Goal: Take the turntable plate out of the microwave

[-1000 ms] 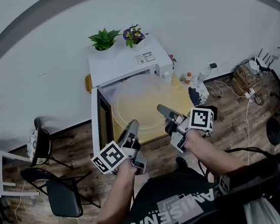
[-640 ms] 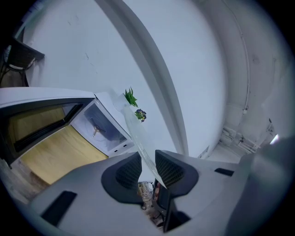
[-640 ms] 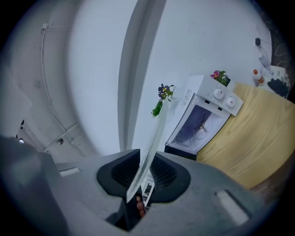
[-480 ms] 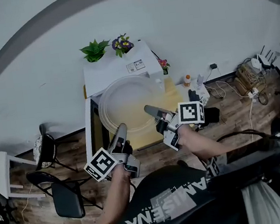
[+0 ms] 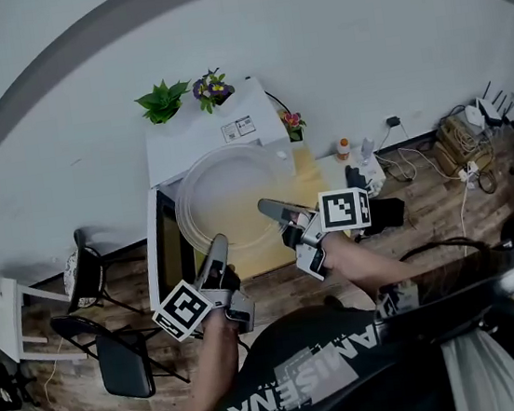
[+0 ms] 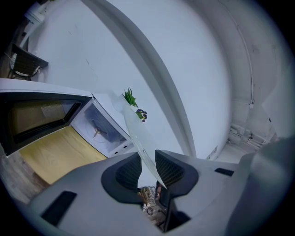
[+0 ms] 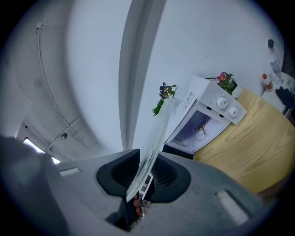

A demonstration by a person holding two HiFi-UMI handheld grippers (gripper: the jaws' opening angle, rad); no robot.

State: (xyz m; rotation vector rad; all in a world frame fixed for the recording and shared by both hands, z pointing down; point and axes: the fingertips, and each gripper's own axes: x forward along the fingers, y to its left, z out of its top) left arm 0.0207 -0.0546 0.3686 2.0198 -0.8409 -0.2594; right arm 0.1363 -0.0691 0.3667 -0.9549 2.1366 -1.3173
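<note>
Grippers: both are clamped on the turntable plate (image 5: 229, 194), one at each side of its near rim.

Left gripper (image 6: 147, 167): jaws narrow, with the ribbed pads set against the two faces of the glass. The plate runs edge-on out from between them, toward the microwave (image 5: 202, 134).

Right gripper (image 7: 146, 173): jaws equally narrow, pads on both faces of the rim. Here too the plate shows as a thin clear blade rising out of the grip.

Plate position: outside the microwave, carried in the air just in front of its open cavity (image 6: 99, 131). It touches nothing but the four pads. From the head view it reads as a full round disc that overlaps the microwave's front edge.

Microwave: the door (image 5: 154, 253) is swung fully open at the microwave's left side. A three-armed drive hub (image 7: 202, 130) sits on the cavity floor, seen in both gripper views. Two knobs (image 7: 228, 106) are on the panel right of the cavity.

On top of the microwave, toward its back edge, are a green plant (image 5: 160, 100) and purple flowers (image 5: 211, 85), side by side. The microwave stands on a wooden table (image 5: 320, 171), whose yellow top extends in front of it and to its right.
</note>
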